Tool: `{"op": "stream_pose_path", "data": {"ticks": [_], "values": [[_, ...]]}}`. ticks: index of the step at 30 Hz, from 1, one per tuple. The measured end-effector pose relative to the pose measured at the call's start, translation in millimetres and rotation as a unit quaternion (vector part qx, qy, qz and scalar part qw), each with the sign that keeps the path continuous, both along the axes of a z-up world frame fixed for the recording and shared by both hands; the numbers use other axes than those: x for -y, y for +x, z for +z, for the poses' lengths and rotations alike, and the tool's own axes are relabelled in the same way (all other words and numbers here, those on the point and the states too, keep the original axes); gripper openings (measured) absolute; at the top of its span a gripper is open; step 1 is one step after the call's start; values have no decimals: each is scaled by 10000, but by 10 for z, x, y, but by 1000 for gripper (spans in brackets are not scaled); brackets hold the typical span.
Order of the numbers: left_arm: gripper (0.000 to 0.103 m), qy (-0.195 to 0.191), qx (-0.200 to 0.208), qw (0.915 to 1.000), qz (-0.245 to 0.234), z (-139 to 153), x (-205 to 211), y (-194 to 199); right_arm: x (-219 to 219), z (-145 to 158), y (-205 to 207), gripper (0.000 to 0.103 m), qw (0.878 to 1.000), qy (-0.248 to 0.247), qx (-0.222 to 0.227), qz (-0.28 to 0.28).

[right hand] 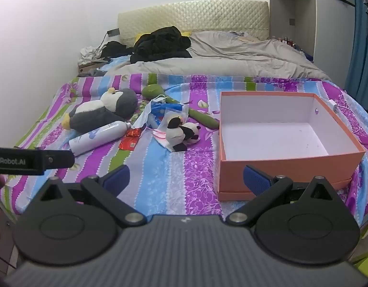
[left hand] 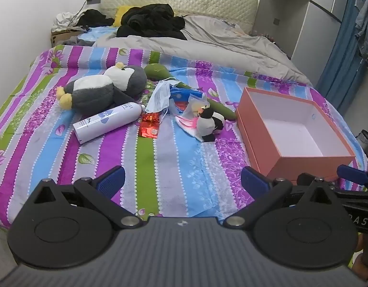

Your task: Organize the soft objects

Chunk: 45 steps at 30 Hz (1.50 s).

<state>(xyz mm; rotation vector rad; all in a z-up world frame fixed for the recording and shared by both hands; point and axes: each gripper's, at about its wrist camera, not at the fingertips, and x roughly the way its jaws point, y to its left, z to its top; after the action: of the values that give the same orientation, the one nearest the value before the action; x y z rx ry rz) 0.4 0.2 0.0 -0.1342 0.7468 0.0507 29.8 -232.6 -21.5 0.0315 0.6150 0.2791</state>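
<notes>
A grey and white penguin plush (left hand: 100, 88) (right hand: 102, 113) lies at the left of the striped bedspread. A small panda plush (left hand: 209, 123) (right hand: 181, 132) lies on a pink and white bag in the middle. A green plush (left hand: 157, 71) (right hand: 154, 91) lies behind them, with a face mask (left hand: 160, 95) (right hand: 145, 114) over it. An open orange box (left hand: 289, 129) (right hand: 279, 162), empty inside, stands at the right. My left gripper (left hand: 182, 183) and right gripper (right hand: 186, 179) are both open and empty, above the near edge of the bed.
A white spray bottle (left hand: 107, 123) (right hand: 97, 137) and red foil packets (left hand: 149, 125) (right hand: 130, 141) lie beside the penguin. A grey duvet (left hand: 207, 45) and black clothes (left hand: 150, 21) cover the far half of the bed. A wardrobe (left hand: 301, 16) stands at the right.
</notes>
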Motion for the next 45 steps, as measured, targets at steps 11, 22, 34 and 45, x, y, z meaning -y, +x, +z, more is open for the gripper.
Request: {"op": "stream_pose_path", "data": {"ticks": [11, 22, 34, 45], "values": [[103, 0, 41, 10000, 8, 22, 6, 21, -1, 0, 12, 103, 10000, -1, -50, 9], [103, 46, 83, 9999, 40, 78, -24, -10, -6, -13, 14, 103, 10000, 31, -35, 21], [103, 82, 68, 9999, -16, 101, -14, 16, 2, 9, 5, 103, 10000, 77, -38, 5], [103, 115, 57, 9999, -34, 60, 21, 19, 13, -59, 49, 103, 9999, 104, -125, -3]]}}
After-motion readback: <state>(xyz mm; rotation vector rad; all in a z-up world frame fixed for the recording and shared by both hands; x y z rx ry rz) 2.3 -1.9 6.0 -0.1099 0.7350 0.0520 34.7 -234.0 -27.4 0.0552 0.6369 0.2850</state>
